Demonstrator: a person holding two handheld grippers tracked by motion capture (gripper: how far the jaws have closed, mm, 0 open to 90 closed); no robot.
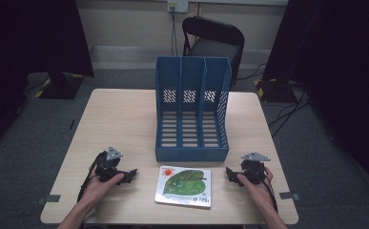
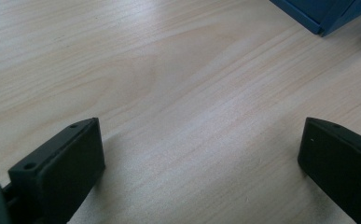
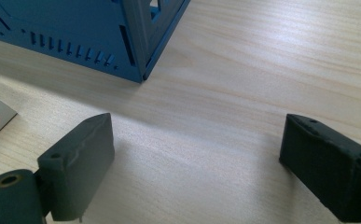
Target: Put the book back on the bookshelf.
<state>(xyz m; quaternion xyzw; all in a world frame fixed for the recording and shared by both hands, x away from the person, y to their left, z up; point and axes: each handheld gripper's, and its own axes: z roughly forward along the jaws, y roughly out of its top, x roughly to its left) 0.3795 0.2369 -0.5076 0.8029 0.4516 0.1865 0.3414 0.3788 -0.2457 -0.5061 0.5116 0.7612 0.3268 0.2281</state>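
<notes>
Status: start position, nothing engaged yet. Left gripper [image 1: 130,174] rests on the table [image 1: 120,119] near the front-left; right gripper [image 1: 230,172] rests near the front-right. Both point inward toward the book [image 1: 184,186], which lies flat between them, cover up (green leaf picture), just in front of the blue file rack [image 1: 192,112]. Rack stands upright at table centre w/ three slots, all seen bare, open side facing the person.

Tongs: left gripper view has both jaws spread wide w/ bare wood between them; right gripper view same, jaws wide apart, nothing held. A white corner of the book sits at the left edge of the right gripper view, apart from the jaws.

Judgement: step in hand is the approach to the book, prob. for filing in the rack. Next move calls for one gripper to slide to a book edge and get a jaw beneath it, since it lies flat; other gripper likely needed to steady or tip it upright before it goes into a slot.
</notes>
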